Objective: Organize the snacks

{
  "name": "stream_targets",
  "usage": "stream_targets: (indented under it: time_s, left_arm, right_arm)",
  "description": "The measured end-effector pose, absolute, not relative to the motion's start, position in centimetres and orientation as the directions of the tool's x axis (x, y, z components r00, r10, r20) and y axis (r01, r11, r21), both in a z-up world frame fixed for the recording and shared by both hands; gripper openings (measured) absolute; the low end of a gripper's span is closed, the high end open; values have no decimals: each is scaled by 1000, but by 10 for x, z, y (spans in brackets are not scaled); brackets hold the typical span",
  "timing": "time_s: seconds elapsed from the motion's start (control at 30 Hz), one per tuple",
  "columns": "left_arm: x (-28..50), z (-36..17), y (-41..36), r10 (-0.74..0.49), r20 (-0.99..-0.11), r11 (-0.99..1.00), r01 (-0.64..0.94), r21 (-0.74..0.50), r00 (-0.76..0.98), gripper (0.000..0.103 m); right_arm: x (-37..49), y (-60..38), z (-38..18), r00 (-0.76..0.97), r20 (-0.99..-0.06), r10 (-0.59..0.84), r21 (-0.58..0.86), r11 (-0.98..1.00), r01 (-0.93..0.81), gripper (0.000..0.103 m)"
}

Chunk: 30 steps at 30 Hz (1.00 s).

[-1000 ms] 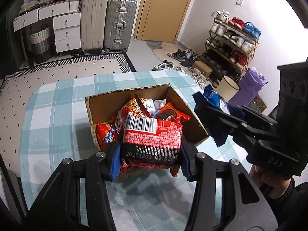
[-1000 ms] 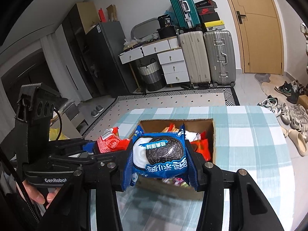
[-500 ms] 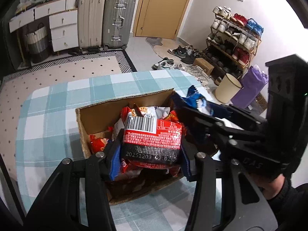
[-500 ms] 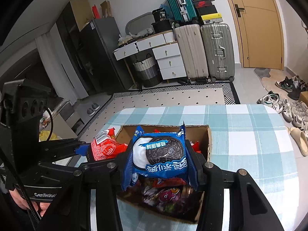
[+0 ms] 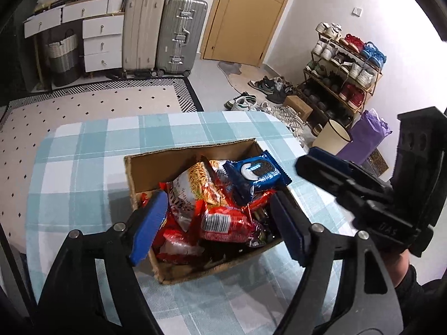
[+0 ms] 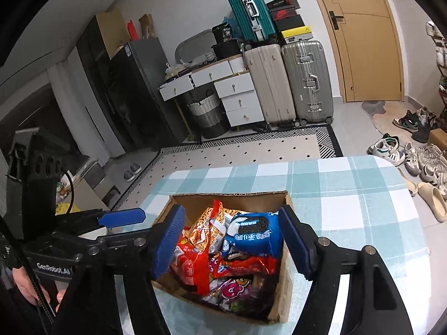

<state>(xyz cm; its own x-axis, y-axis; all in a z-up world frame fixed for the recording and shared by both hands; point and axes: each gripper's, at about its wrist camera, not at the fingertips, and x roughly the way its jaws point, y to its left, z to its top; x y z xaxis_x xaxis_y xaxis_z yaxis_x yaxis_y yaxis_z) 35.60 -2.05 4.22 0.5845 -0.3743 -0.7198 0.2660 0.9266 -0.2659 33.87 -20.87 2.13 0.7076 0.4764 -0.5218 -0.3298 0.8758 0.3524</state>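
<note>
A cardboard box (image 5: 190, 150) (image 6: 229, 195) full of snack packets stands on the checked table (image 5: 83, 153). My left gripper (image 5: 218, 229) hovers over the box's near end. Its jaws are opening, and its pads touch nothing. Below them a red packet with a barcode (image 5: 223, 222) lies on the pile. My right gripper (image 6: 232, 240) hangs over the box from the other side, jaws also opening. A blue cookie pack (image 6: 251, 231) (image 5: 255, 173) rests loose on top of the snacks. Each view shows the other gripper at its edge: the right gripper (image 5: 315, 162) and the left gripper (image 6: 123, 223).
The table's far rounded edge (image 6: 391, 164) drops to a dotted rug (image 5: 97, 100). Beyond stand suitcases (image 5: 167, 33), white drawers (image 5: 100, 42) and a door (image 5: 251, 14). A shoe rack (image 5: 343, 69), a bin (image 5: 332, 136) and loose shoes (image 6: 419, 164) are off the table's side.
Both grippers opened and let go of their packets. The red packet and the blue cookie pack dropped onto the pile in the box. The right gripper moved in over the box.
</note>
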Motion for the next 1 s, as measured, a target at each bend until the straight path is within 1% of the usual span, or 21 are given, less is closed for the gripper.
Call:
stream_targets:
  time_s: [0.13,0.23,0.3,0.53,0.63,0.7,0.73,0.83,1.0]
  left_arm:
    - [331,51,-13,-345,-705,939,239,-249,620,78]
    - [309,57,-6,-301,-689,954,209,-217,659,80]
    - [290,59,1,-259,-674,966,174,-192,692,81]
    - [235,63,9,-195,-623,981,141,-135,757,84]
    - [214,65,8,-179,-598,984,138,-114,782,90]
    - [199,65,10,-171,-576,985,133,-109,799,95]
    - [192,65,10,-165,-568,986,126,-107,806,102]
    - [171,65,14,-145,-525,989,107,-103,839,102]
    - [145,61,21,-111,-486,993,76,-91,867,102]
  right_arm:
    - [315,-215,34,728,-501,468,338,880,-333,72]
    - [291,-219,43,750,-476,460,325,884,-336,78]
    - [274,-221,49,761,-456,461,318,883,-344,80]
    - [210,-225,58,796,-391,462,283,883,-373,90]
    - [185,-226,58,812,-362,458,268,885,-380,93]
    - [174,-224,59,820,-351,453,254,889,-382,93]
    - [167,-224,58,823,-344,452,247,889,-385,94]
    - [146,-224,55,835,-319,448,236,891,-388,96]
    - [117,-225,48,848,-290,443,216,894,-393,98]
